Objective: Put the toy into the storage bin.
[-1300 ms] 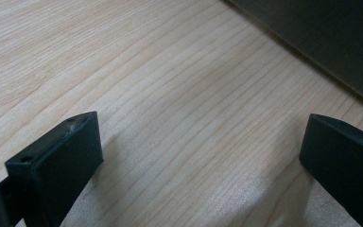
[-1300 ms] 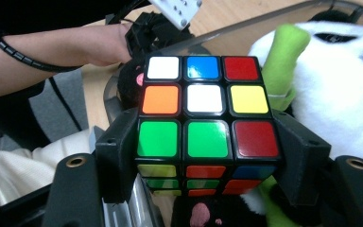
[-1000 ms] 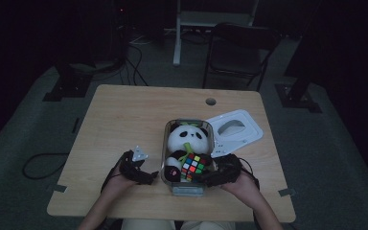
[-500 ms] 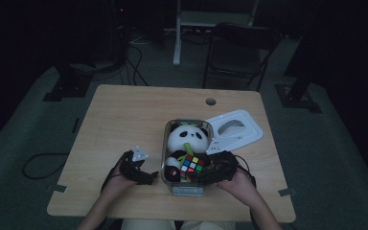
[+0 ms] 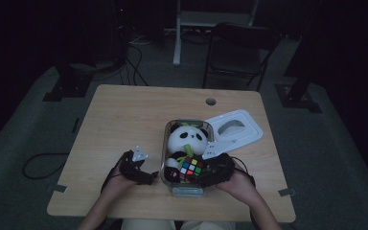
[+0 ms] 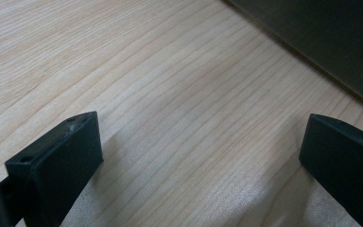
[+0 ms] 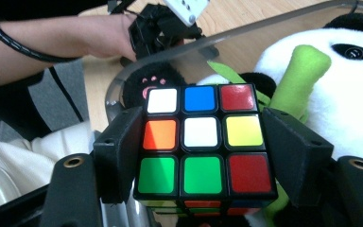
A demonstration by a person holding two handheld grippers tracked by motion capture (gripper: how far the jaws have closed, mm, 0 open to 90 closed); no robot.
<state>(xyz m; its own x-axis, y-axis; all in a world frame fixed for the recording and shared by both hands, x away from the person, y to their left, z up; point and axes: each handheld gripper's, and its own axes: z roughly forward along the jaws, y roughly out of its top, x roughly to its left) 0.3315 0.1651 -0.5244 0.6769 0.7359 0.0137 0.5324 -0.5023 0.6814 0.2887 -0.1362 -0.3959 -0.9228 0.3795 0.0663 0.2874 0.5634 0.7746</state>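
Note:
A scrambled Rubik's cube (image 7: 203,137) sits between the jaws of my right gripper (image 7: 204,142), whose pads press on its two sides. The jaws have just been closing on it. In the high view the cube (image 5: 190,166) is over the near end of a clear glass container (image 5: 184,190), next to a plush panda (image 5: 187,139) lying inside, with the right gripper (image 5: 199,173) reaching in from the right. My left gripper (image 5: 143,175) rests on the wooden table (image 5: 120,120) left of the container. Its jaws stand wide open over bare wood (image 6: 198,156).
A white lid (image 5: 232,129) lies flat at the container's back right. A round cable hole (image 5: 211,101) is near the table's far edge. A dark chair (image 5: 237,48) stands behind the table. The table's right edge shows in the left gripper view.
The right gripper and the cube have barely shifted over the container's near end. The left gripper has kept still.

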